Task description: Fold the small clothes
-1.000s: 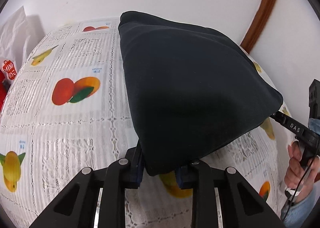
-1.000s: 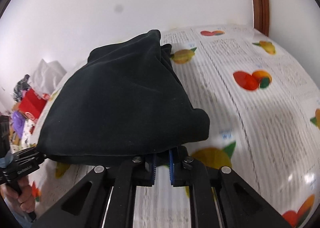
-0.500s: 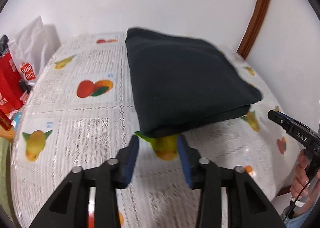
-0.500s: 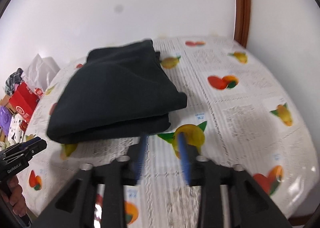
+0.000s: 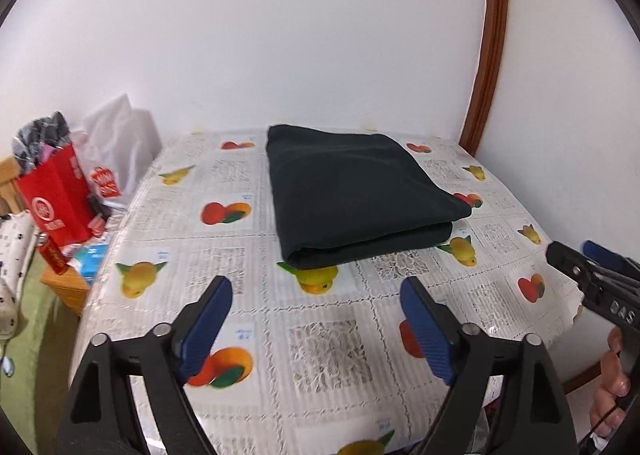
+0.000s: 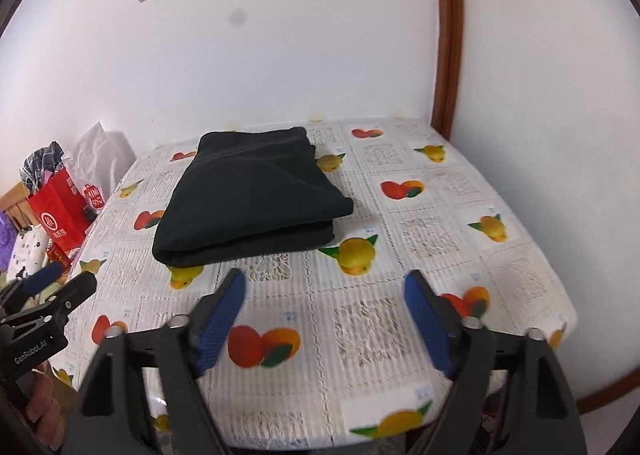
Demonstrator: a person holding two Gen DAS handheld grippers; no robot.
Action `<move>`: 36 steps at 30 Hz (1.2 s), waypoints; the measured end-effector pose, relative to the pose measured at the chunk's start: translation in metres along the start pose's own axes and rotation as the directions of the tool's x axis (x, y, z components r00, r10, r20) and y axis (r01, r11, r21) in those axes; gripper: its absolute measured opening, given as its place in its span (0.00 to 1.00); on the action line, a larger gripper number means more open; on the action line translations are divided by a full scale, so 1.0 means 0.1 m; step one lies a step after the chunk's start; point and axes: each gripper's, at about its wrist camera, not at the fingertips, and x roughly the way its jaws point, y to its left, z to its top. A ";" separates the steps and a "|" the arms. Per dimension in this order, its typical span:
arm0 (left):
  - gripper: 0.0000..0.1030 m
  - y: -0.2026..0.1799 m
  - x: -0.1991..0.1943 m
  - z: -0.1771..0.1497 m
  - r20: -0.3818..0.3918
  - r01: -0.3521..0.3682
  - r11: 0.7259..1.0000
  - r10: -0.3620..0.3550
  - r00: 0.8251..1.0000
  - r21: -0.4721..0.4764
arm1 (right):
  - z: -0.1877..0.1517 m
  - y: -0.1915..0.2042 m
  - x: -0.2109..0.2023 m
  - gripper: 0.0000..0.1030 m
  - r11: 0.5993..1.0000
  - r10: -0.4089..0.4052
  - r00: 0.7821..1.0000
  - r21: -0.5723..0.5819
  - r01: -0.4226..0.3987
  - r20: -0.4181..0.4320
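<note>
A dark folded garment (image 5: 352, 191) lies flat on the fruit-print tablecloth (image 5: 328, 339), toward the far side of the table; it also shows in the right wrist view (image 6: 252, 195). My left gripper (image 5: 316, 315) is open and empty, held back over the near part of the table, well short of the garment. My right gripper (image 6: 324, 311) is open and empty too, also back from the garment. The right gripper appears at the right edge of the left wrist view (image 5: 592, 275), and the left gripper at the left edge of the right wrist view (image 6: 52, 291).
A red paper bag (image 5: 56, 203) and a white plastic bag (image 5: 116, 151) stand off the table's left side, with clutter on a low wooden stand (image 5: 64, 283). White walls and a brown door frame (image 5: 488, 55) close the back and right. The table edge (image 6: 360, 439) is near.
Both grippers let go of the garment, opened wide and pulled back toward the near edge. The garment dropped from lifted to lying folded flat on the table.
</note>
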 end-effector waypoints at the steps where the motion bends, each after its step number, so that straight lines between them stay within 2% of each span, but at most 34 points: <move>1: 0.88 -0.01 -0.05 -0.02 0.006 -0.012 1.000 0.012 1.000 0.005 | -0.04 0.01 -0.09 0.90 1.000 -0.011 1.000 -0.013 0.011 0.020; 2: 0.89 -0.03 -0.07 -0.03 0.005 -0.021 1.000 0.021 1.000 0.010 | -0.07 0.02 -0.15 0.95 1.000 -0.018 0.999 -0.022 0.019 0.029; 4: 0.89 -0.04 -0.13 -0.07 0.000 -0.011 1.000 0.011 1.000 0.016 | -0.13 0.02 -0.25 0.98 0.999 -0.033 0.999 -0.038 0.035 0.040; 8: 0.89 -0.03 -0.22 -0.14 0.006 -0.023 1.000 0.023 1.000 0.006 | -0.21 0.00 -0.38 0.98 0.997 -0.060 0.997 -0.055 0.063 0.052; 16: 0.89 -0.12 -0.34 -0.23 0.028 -0.024 0.999 0.024 0.999 0.029 | -0.25 -0.02 -0.46 0.98 0.998 -0.031 0.998 -0.045 0.034 0.051; 36: 0.89 -0.16 -0.40 -0.24 0.041 -0.032 0.999 0.031 0.999 0.021 | -0.26 -0.10 -0.56 0.98 0.997 -0.066 0.996 -0.029 0.068 0.054</move>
